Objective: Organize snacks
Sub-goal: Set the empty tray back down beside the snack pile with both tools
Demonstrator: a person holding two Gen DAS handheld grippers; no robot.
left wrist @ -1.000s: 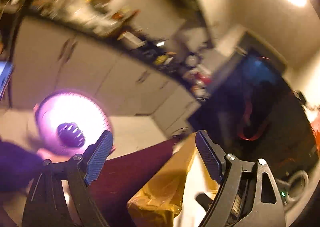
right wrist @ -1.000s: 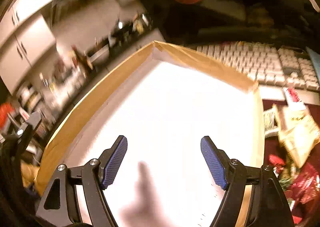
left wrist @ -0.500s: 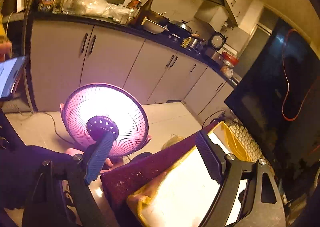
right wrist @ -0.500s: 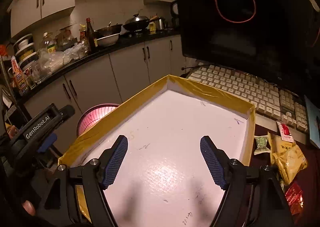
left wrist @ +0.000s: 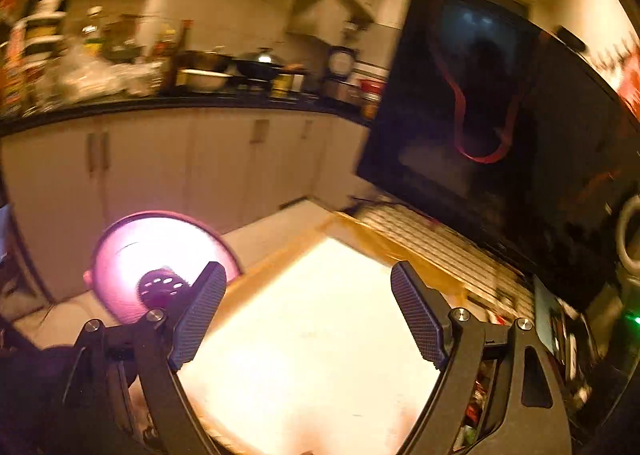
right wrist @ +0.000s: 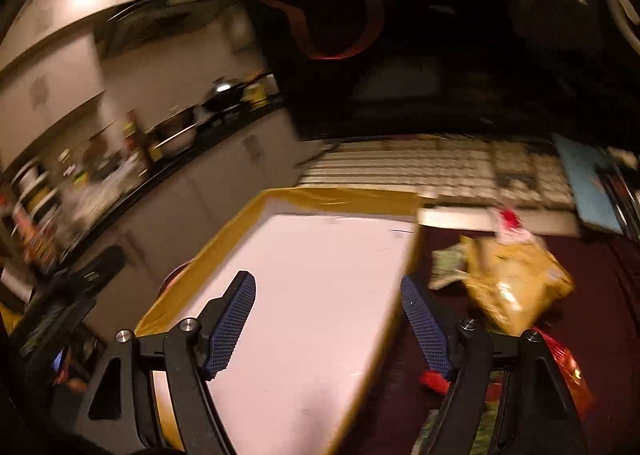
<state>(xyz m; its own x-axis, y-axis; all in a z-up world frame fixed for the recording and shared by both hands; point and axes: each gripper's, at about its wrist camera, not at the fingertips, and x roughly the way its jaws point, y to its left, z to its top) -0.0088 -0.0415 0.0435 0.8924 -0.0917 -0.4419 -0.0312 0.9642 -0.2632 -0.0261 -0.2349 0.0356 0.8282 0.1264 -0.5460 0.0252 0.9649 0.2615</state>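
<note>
1. at my far left, the left gripper (left wrist: 308, 311) hovers with its jaws spread wide and nothing between them, above the shallow white tray with the tan taped rim (left wrist: 304, 335), which looks empty; a glowing pink round heater (left wrist: 156, 255) sits on the floor beyond it.
2. in the right wrist view the same tray's rim (right wrist: 340, 197) runs along its far edge, and the right gripper (right wrist: 328, 319) hangs over the tray's right-hand edge, its jaws likewise apart and holding nothing.
3. just right of the tray, on the dark red cloth (right wrist: 600, 263), lies the crinkled yellow foil snack bag (right wrist: 516, 283), with a small green packet (right wrist: 448, 267) at its left and a red packet (right wrist: 568, 371) nearer me.
4. i judge the yellow bag light, soft and slippery, its contents crushable; i would pinch the flat sealed edge at one end rather than squeeze the puffed middle.
5. its long axis seems to run from far-left to near-right, the far end pointing toward the pale keyboard (right wrist: 440, 171); motion blur keeps me from saying which end is the top.
</note>
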